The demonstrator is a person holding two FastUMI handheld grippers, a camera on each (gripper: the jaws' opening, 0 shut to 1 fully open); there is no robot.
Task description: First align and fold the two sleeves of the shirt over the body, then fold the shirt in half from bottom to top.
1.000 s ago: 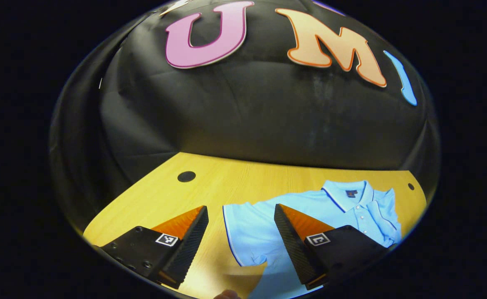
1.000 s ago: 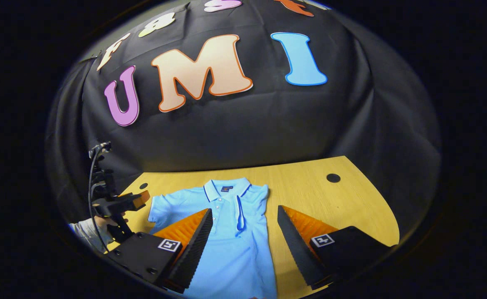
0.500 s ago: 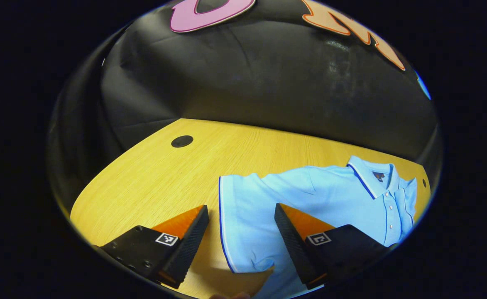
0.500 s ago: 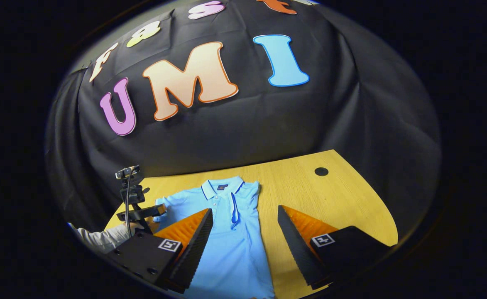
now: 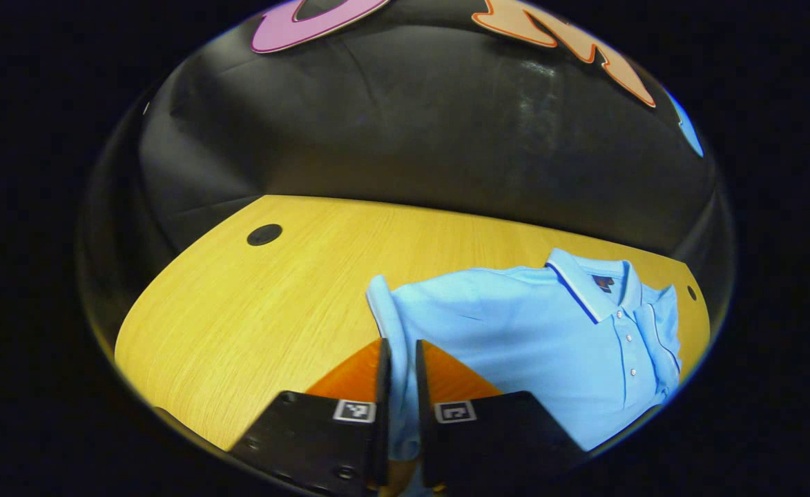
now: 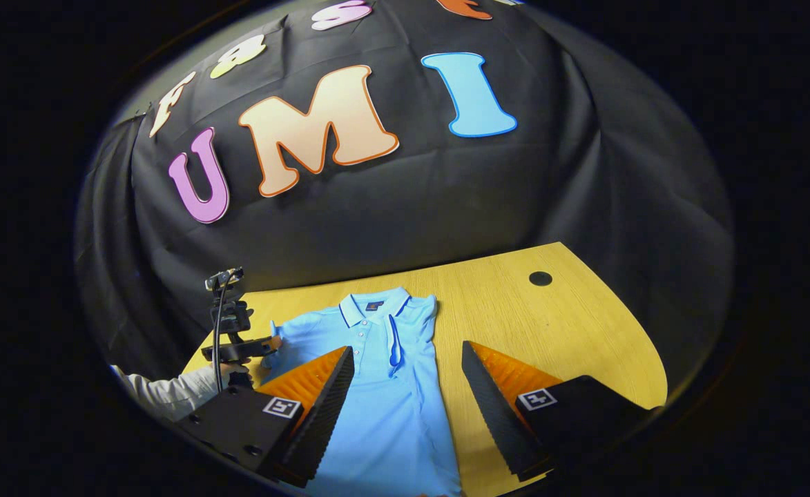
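surface: wooden table [image 6: 584, 331] | on it: light-blue polo shirt [image 6: 384, 407], lying flat, collar toward wall

Your shirt [image 5: 536, 331] reads light blue all over, with a dark blue stripe edging the collar [image 5: 587, 286] and a thin dark blue line along the sleeve hem [image 5: 377, 310]. There's a small dark patch with an orange mark inside the neck, and white buttons [image 5: 629, 338] run down the placket. Under it, your table [image 5: 253, 310] is yellow wood with fine grain lines, and a round black cap [image 5: 264, 235] sits in it. Over in the right gripper view, your sleeve [image 6: 170, 393] shows pale grey, and the same blue shirt [image 6: 384, 393] carries a darker blue strip down its front.
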